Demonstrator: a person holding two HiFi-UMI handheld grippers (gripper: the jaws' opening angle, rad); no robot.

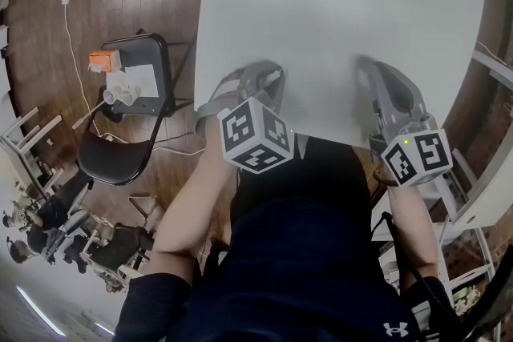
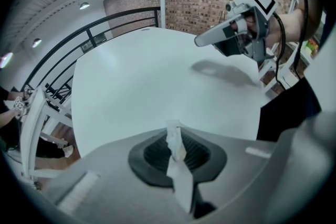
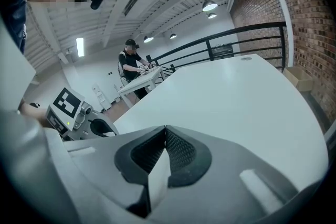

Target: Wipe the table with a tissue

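Observation:
The white table (image 1: pixel 345 4) fills the upper head view and its top looks bare. My left gripper (image 1: pixel 271 80) hovers over the near edge, shut on a small crumpled scrap of white tissue (image 2: pixel 175 139) that pokes out past the jaw tips (image 2: pixel 173 131). My right gripper (image 1: pixel 370 70) hangs over the near edge further right. Its jaws (image 3: pixel 164 131) are pressed together, and I see nothing held between them. In the left gripper view the right gripper (image 2: pixel 202 40) floats above the tabletop and casts a shadow on it.
A black folding chair (image 1: pixel 128 116) with an orange box and white items stands left of the table on the wood floor. A white cable (image 1: pixel 76 52) trails beside it. A black railing (image 3: pixel 236 39) and a brick wall lie beyond the table. A person (image 3: pixel 128 65) stands at another table.

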